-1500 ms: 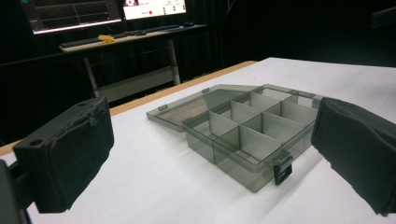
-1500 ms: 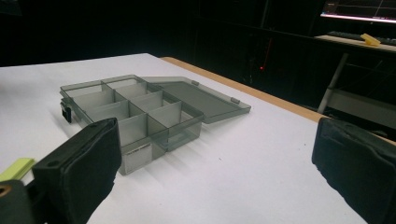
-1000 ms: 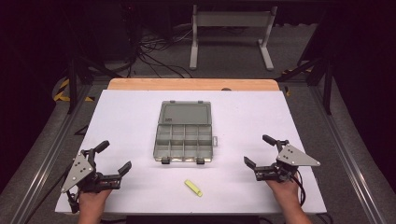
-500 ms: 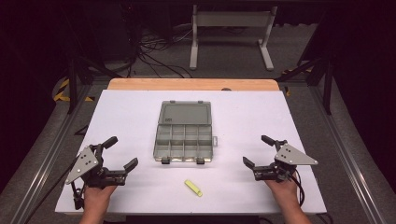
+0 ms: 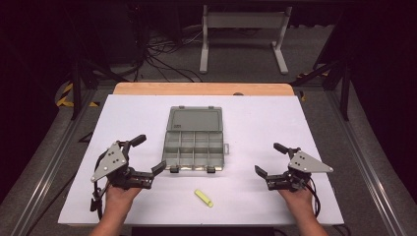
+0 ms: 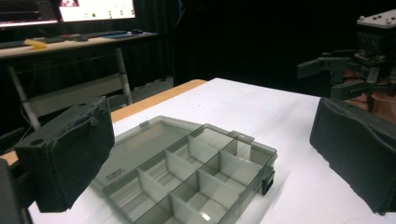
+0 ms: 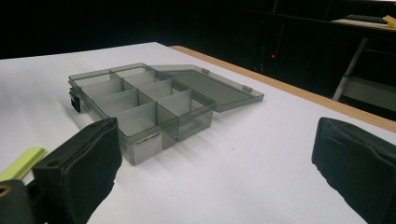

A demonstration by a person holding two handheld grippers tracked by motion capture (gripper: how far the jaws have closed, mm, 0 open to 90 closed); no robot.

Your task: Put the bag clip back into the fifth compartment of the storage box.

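I've got the left claw (image 5: 149, 153) low over the white counter (image 5: 255, 118), jaws spread wide and holding nothing, just off the near-left corner of the compartment box (image 5: 195, 145). That grey translucent box sits mid-counter, lid laid flat open toward the far edge, compartments bare. Right claw (image 5: 270, 159) hovers well off to the box's right, jaws spread too, nothing between them. A small yellow-green strip (image 5: 203, 198) lies flat on the counter near me, just in front of the box, between both claws and touching neither.
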